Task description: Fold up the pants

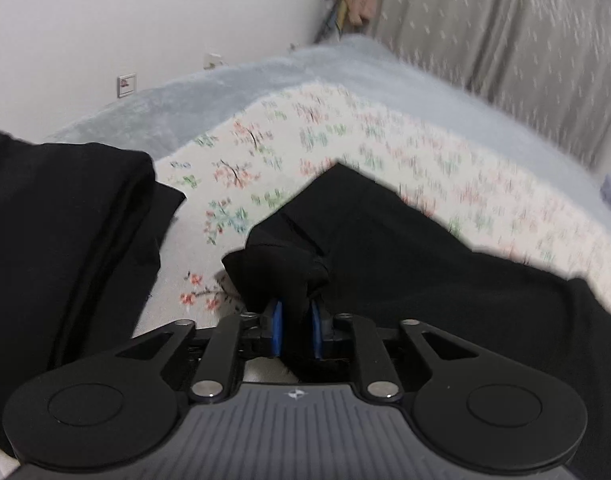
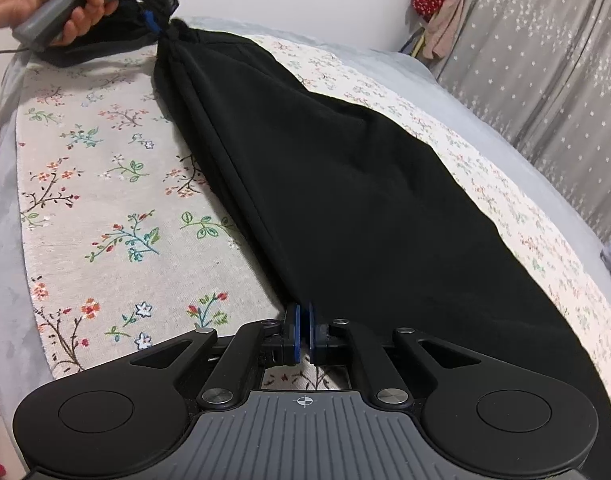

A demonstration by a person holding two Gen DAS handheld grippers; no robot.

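pants (image 2: 325, 168): black, soft, limp, light, stretched on floral sheet (image 2: 105, 184) | left gripper (image 1: 296, 322): slightly apart, bunched end between | right gripper (image 2: 304, 330): pinched on hem edge | grip: hems, corners

Matt black cloth pants (image 2: 345, 184) lie on a printed woven sheet (image 2: 105, 200) over plush blanket (image 1: 265, 76).

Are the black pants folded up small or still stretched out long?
Stretched out long. The black fabric pants lie lengthwise on the floral bed cover, bunched in the left claw at the far end and reaching the right claw.
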